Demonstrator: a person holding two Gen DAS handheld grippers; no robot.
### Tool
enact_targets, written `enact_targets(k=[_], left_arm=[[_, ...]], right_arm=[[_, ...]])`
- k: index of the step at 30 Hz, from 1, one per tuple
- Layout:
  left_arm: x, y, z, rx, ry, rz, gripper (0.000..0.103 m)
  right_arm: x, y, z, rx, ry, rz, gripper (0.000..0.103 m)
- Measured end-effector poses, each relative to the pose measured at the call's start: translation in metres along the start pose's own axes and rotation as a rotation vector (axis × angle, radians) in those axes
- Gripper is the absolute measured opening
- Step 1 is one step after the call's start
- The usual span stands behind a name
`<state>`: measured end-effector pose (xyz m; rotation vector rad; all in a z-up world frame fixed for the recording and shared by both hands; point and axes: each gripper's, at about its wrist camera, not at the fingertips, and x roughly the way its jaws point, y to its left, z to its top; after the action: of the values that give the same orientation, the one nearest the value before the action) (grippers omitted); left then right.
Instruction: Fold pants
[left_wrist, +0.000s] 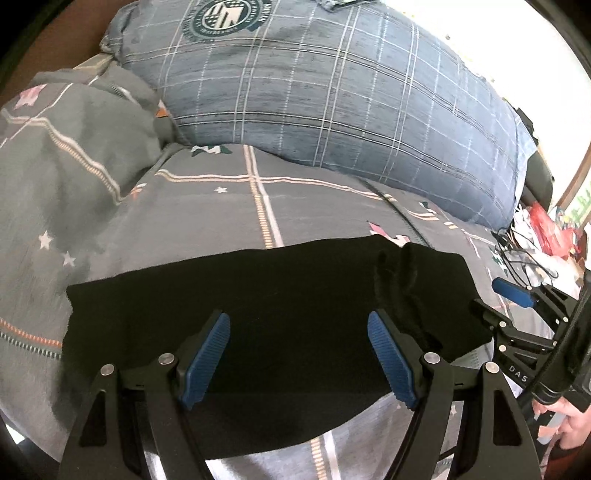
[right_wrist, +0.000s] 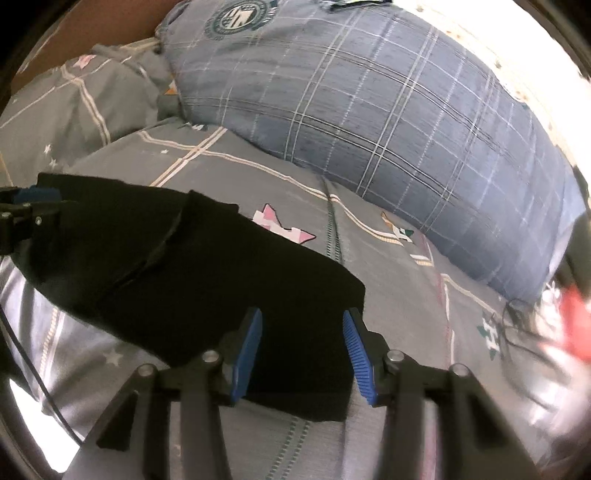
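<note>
Black pants lie folded into a flat band across the grey patterned bedsheet. My left gripper hovers over the band's near middle, jaws wide apart, blue pads clear of the cloth. In the right wrist view the pants run from the left down to my right gripper, which stands open over their right end with nothing pinched. The right gripper also shows at the pants' right edge in the left wrist view. The left gripper peeks in at the far left.
A big blue plaid pillow lies behind the pants. A rumpled grey cover rises at the left. Cables and a red bag clutter the right side. A person's hand holds the right tool.
</note>
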<state>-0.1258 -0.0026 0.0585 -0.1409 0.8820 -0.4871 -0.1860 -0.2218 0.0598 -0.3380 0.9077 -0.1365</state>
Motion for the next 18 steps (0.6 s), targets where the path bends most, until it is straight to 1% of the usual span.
enact_targets(k=[9,12,14,18], left_arm=[[-0.005,0.017,0.0,-0.04,-0.013,-0.001,0.077],[-0.011,0.025,-0.001,-0.053,-0.02,0.01,0.078],[-0.016,0.031,-0.003,-0.065,-0.023,0.025,0.078],[-0.028,0.042,-0.006,-0.092,-0.032,0.041,0.078]], right_arm=[[0.003,0.01,0.005,-0.028,0.017,0.009,0.047],[0.002,0.014,0.008,-0.034,0.011,0.015,0.048],[0.001,0.018,0.01,-0.038,0.005,0.021,0.05],[0.002,0.024,0.013,-0.045,-0.001,0.037,0.051]])
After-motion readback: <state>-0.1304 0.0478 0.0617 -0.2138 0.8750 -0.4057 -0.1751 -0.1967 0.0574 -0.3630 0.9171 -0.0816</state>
